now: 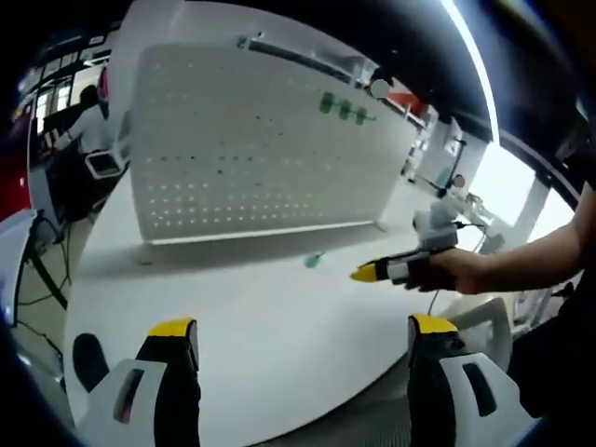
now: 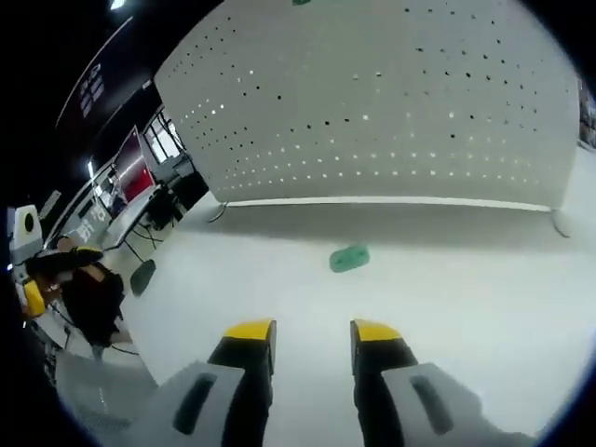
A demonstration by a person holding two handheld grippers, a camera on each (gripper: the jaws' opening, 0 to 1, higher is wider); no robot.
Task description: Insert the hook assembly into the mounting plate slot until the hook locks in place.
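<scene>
We are looking at a small green hook (image 2: 349,258) lying flat on the white table (image 2: 484,307), just in front of the pegboard's foot and a little ahead of the right gripper (image 2: 312,333). In the left gripper view the same hook (image 1: 314,261) is showing as a tiny green piece on the table (image 1: 233,307), near the lower edge of the upright white pegboard (image 1: 251,140).

Three more green hooks (image 1: 343,110) are sitting high on the pegboard near its upper right corner, already hanging from its holes. In the right gripper view the pegboard (image 2: 391,102) is standing tall across the picture, its rows of small holes running side to side and its base resting on the table.

We are seeing the right gripper's yellow-tipped jaws standing a little apart, with nothing between them; they are hovering above the table, short of the hook. In the left gripper view that same right gripper (image 1: 365,273) is coming in from the right, held in a person's hand (image 1: 456,270), its yellow tip pointing toward the hook but apart from it.

The left gripper (image 1: 303,328) is holding its jaws spread wide and empty, well back from the hook over the near edge of the table.

Beyond the table's left end, a person (image 1: 88,121) is sitting at a desk in the background.
</scene>
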